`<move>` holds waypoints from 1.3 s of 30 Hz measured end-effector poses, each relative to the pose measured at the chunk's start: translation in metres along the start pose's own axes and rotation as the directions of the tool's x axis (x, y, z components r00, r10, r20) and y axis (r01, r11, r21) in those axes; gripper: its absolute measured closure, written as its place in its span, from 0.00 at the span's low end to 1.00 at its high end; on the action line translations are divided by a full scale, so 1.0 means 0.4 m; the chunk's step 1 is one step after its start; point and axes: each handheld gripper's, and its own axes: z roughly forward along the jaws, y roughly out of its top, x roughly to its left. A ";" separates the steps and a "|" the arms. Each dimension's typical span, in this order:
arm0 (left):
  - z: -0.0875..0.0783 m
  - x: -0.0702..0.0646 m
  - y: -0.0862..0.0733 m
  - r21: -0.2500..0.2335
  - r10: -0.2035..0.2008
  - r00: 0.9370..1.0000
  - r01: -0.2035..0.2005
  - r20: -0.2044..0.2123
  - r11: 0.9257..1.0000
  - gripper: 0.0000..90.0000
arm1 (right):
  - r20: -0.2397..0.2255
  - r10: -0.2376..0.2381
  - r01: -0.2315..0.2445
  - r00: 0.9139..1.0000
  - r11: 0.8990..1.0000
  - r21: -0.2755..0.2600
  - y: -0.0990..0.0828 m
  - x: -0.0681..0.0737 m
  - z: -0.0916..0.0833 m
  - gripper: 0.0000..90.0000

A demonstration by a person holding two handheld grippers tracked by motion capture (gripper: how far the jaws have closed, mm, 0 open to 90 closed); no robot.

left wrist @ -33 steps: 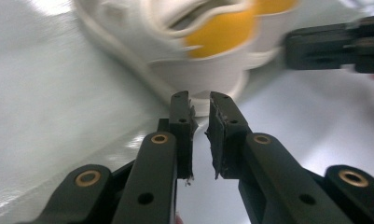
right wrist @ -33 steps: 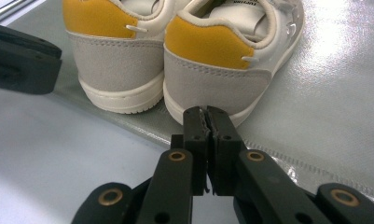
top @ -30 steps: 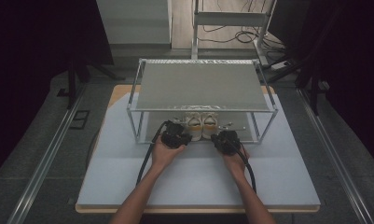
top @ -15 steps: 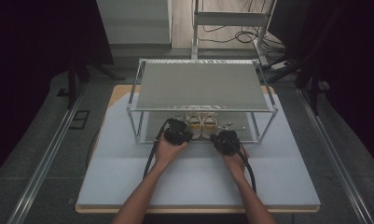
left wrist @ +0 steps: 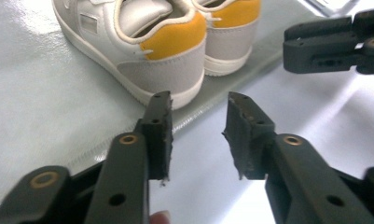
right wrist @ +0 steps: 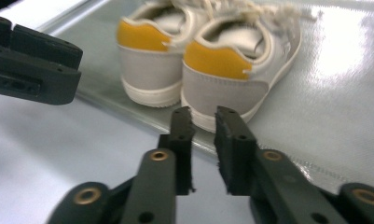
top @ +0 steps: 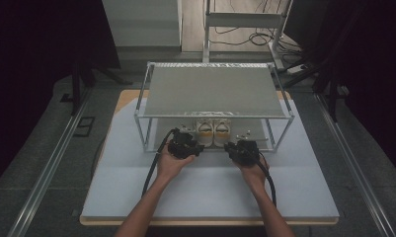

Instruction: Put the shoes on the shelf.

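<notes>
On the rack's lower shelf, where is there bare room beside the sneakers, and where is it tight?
The lower shelf lies bare on either side of the pair of sneakers, out to the rack's corner posts. The rack's top shelf is bare too. It is tight at the shelf's front edge, where the left gripper and right gripper, both open, sit just short of the heels.

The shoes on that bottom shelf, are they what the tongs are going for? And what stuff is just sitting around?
Looks like part of the job (a guess, since both tongs point at them):
- pair of shoes
- left tongs, open
- right tongs, open
- metal rack holding the shoes

Just lying about:
- cables on the floor behind the table
</notes>
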 end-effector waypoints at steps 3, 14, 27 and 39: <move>-0.037 0.003 -0.025 -0.024 -0.004 1.000 0.005 0.028 1.000 0.57 | -0.017 -0.026 0.026 1.000 0.999 -0.020 -0.007 0.010 -0.034 0.69; -0.117 0.003 -0.131 -0.060 0.003 1.000 -0.003 0.008 0.998 0.49 | -0.070 -0.025 0.023 0.997 0.999 -0.031 -0.070 -0.008 -0.143 0.56; -0.172 0.042 -0.244 -0.025 -0.017 0.998 0.015 -0.058 1.000 0.45 | -0.034 0.026 -0.027 0.999 0.999 -0.038 -0.167 -0.074 -0.216 0.53; -0.203 0.063 -0.253 -0.045 -0.010 0.992 0.004 -0.129 0.999 0.38 | -0.009 0.001 -0.001 1.000 0.998 -0.057 -0.160 -0.061 -0.224 0.44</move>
